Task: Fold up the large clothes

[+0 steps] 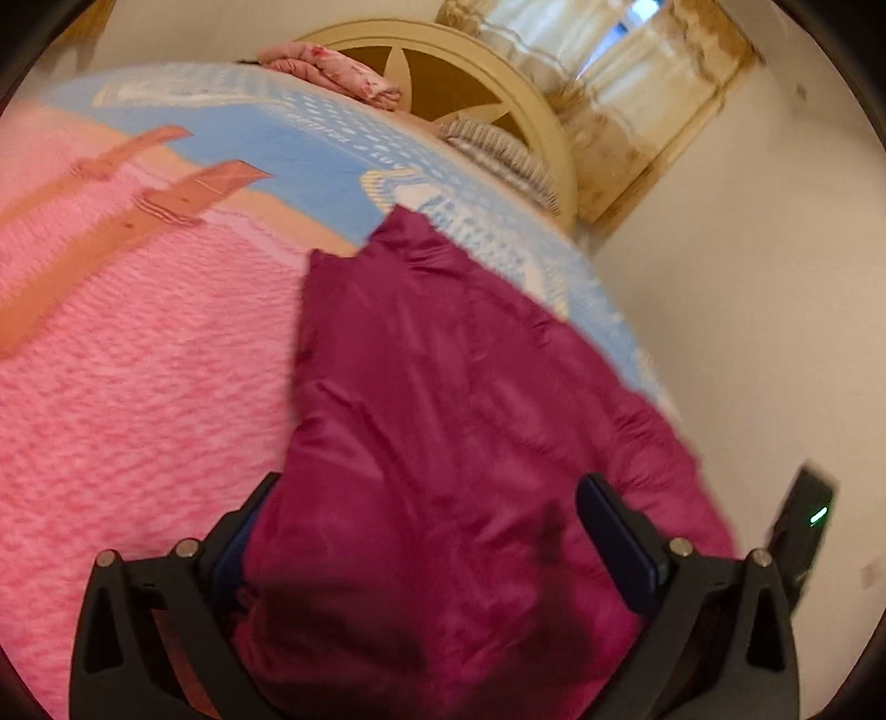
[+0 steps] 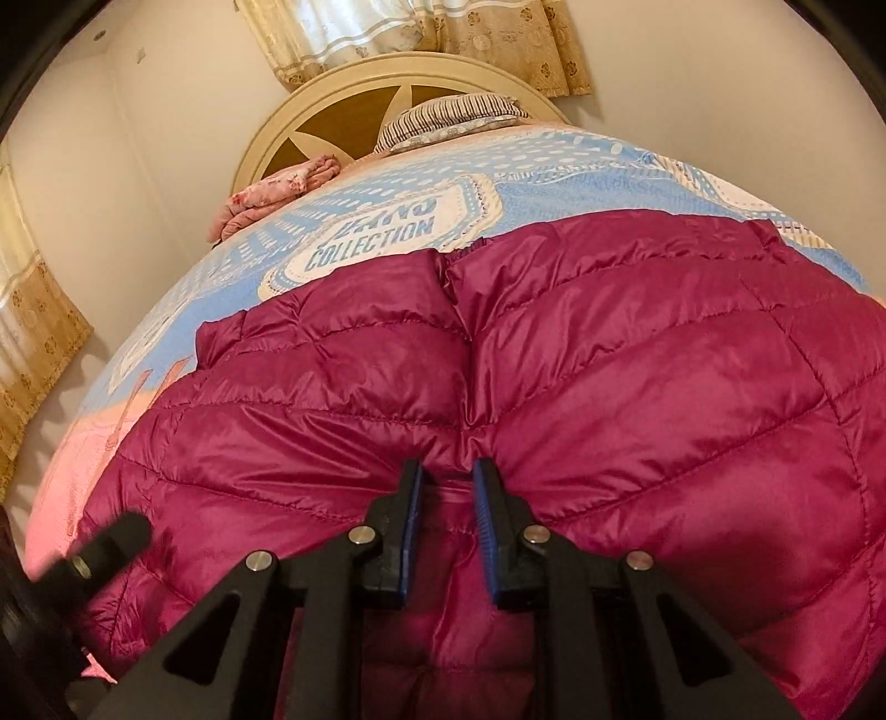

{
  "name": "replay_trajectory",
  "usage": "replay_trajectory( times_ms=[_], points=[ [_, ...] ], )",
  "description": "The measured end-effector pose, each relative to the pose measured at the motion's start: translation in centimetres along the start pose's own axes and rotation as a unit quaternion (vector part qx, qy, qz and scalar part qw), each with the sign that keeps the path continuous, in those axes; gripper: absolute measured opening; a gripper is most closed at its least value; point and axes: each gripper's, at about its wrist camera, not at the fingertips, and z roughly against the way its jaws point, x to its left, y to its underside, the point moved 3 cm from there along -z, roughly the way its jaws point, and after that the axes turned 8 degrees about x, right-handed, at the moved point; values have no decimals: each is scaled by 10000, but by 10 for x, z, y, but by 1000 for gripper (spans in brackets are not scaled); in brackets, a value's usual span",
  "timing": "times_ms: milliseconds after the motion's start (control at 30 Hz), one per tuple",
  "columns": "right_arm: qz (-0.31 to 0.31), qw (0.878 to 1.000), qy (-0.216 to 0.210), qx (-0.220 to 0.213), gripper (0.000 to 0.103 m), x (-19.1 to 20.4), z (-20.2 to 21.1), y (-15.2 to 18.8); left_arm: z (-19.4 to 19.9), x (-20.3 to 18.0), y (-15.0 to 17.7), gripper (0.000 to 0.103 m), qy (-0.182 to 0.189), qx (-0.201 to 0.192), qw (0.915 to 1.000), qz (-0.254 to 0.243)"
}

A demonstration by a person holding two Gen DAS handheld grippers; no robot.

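A magenta quilted down jacket (image 2: 609, 376) lies spread on the bed and also fills the lower middle of the left wrist view (image 1: 443, 415). My left gripper (image 1: 426, 487) has its jaws wide apart, with a bulge of jacket fabric lying between the fingers (image 1: 614, 531). My right gripper (image 2: 448, 471) is shut on a pinched fold of the jacket near its middle seam; fabric bunches between the blue pads (image 2: 487, 515). The other gripper's tip (image 2: 111, 543) shows at the lower left of the right wrist view.
The bed carries a pink and blue blanket (image 1: 138, 360) with a "COLLECTION" print (image 2: 371, 238). A folded pink floral cloth (image 1: 332, 69) and a striped pillow (image 2: 448, 119) lie by the cream headboard (image 2: 310, 105). Curtains (image 2: 432, 39) hang behind. The bed's edge runs along the wall.
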Motion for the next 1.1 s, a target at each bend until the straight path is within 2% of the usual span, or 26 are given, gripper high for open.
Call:
replay_trajectory(
  times_ms=[33, 67, 133, 233, 300, 333, 400, 433, 467, 500, 567, 700, 800, 900, 1000, 1100],
  points=[
    [-13, 10000, -6, 8, 18, 0, 0, 0, -2, -1, -1, 86, 38, 29, 10000, -4],
    [-37, 10000, 4, 41, 18, -1, 1, -1, -4, -3, -1, 81, 9, 90, 10000, -22],
    [-17, 9999, 94, 91, 18, 2, 9, -2, -1, -2, 2, 79, 59, 75, 9999, -70],
    [-96, 9998, -54, -183, 18, 4, 32, 2, 4, 2, 5, 78, 223, 6, 9997, -92],
    [-205, 9998, -16, -65, 18, 0, 30, 7, 2, 2, 5, 78, 254, -32, 9997, -62],
    [-359, 9993, -107, 79, 18, -4, 23, 12, 0, 2, 4, 78, 219, -19, 9998, -25],
    [-489, 9985, -233, 69, 17, -11, 14, 17, -3, 0, 4, 78, 232, -42, 9997, 53],
    [-492, 9984, -259, 59, 17, -12, 13, 19, -3, -2, 2, 66, 299, -79, 9995, 23],
    [-525, 9982, -272, 77, 17, -13, 12, 19, 0, -5, 0, 39, 362, -122, 9993, -57],
    [-530, 9982, -261, 87, 17, -12, 11, 19, 1, -7, -2, 30, 390, -143, 9991, -112],
    [-519, 9984, -224, 95, 17, -11, 11, 20, 10, -12, -11, 22, 774, -143, 9969, -96],
    [-797, 9959, -405, 135, 17, -11, 12, 22, 29, -26, -11, 18, 1029, -199, 9939, -351],
    [-1201, 9891, -806, 262, 17, -9, 14, 29, 47, -32, -13, 18, 1158, -240, 9916, -522],
    [-1435, 9817, -1176, 425, 17, 5, 14, 39, 70, -34, -17, 18, 1034, -355, 9907, -806],
    [-1471, 9731, -1632, 692, 17, 42, 9, 53, 95, -32, -21, 18, 752, -506, 9897, -1111],
    [-1250, 9680, -1970, 927, 17, 84, 3, 65, 115, -28, -25, 18, 452, -597, 9874, -1395]
  ],
)
